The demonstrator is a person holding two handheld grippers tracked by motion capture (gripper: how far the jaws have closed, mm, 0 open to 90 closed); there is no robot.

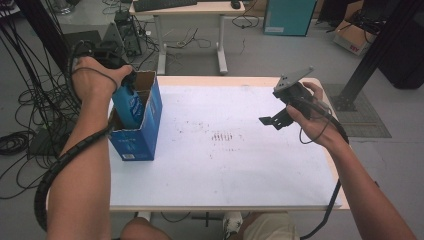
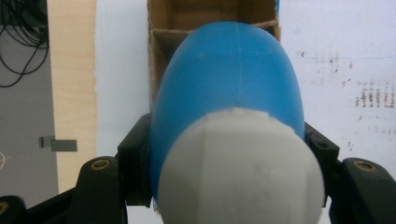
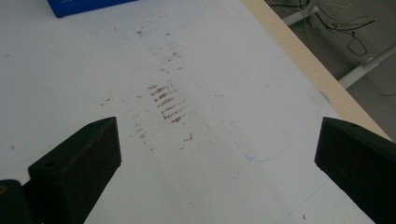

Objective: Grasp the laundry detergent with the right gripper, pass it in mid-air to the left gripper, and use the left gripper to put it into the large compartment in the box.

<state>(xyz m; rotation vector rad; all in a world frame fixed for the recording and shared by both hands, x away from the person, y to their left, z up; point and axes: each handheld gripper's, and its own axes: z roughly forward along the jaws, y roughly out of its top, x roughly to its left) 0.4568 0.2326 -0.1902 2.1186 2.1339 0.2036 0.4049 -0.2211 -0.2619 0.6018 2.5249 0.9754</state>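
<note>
1. Blue bottle (image 2: pixel 229 79) pinched at the neck by the left gripper (image 1: pixel 125 82), white cap (image 2: pixel 240 168) toward the camera, body pointing down into the cardboard box (image 1: pixel 150 107).
2. Box standing open-topped at the left edge of the table (image 1: pixel 250 165); bottle base already past the rim, inside a brown compartment.
3. Right gripper (image 1: pixel 274 120) held above the right side, jaws spread wide, nothing between them.
4. Best handled slowly: keep the bottle upright, centre it between the cardboard walls, avoid snagging the torn flap.
5. Lower until the base seems to rest on the bottom, then loosen the pinch.
6. Risk, by judgement: light box tipping or sliding if the bottle drags a wall; steady with the free gripper if needed.
</note>
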